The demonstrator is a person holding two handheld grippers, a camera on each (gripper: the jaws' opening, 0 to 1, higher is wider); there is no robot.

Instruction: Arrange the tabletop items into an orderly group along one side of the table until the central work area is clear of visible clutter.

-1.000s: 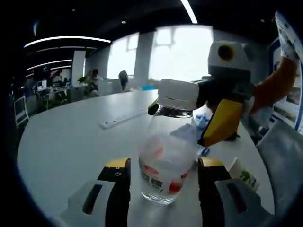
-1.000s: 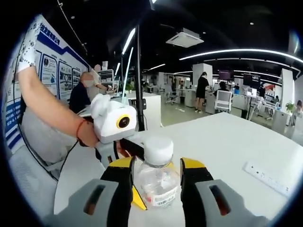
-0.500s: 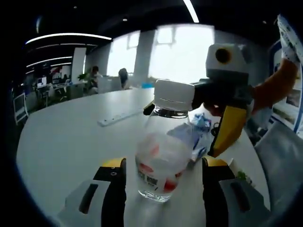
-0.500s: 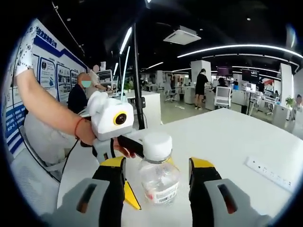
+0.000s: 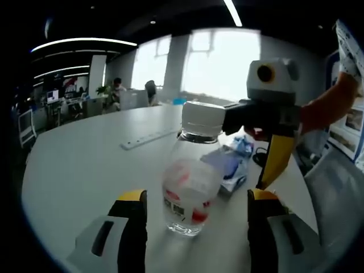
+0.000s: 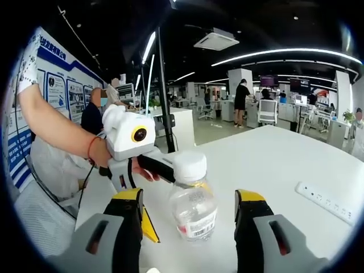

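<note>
In the left gripper view, a clear plastic bottle with a white screw cap and a red-and-white label (image 5: 190,173) stands upright on the white round table (image 5: 79,170), dead centre of the frame. It sits between the yellow-tipped black fingers (image 5: 132,227) of the left gripper (image 5: 195,196), with a clear gap of table on both sides, so the jaws are wide apart and nothing's gripped. Just behind the bottle, a bit right of centre, there's a crumpled blue-and-white plastic wrapper (image 5: 233,162). A long white power strip (image 5: 149,139) lies further back, left of centre. The other gripper comes in from the upper right, one yellow finger hanging down right of the bottle.

The right gripper view shows the same bottle (image 6: 191,199) from the opposite side, barcode facing the camera, sitting at lower centre between the right gripper (image 6: 193,196) fingers (image 6: 248,227). Those are spread wide too and touch nothing. The power strip (image 6: 334,203) is at the right edge.
</note>
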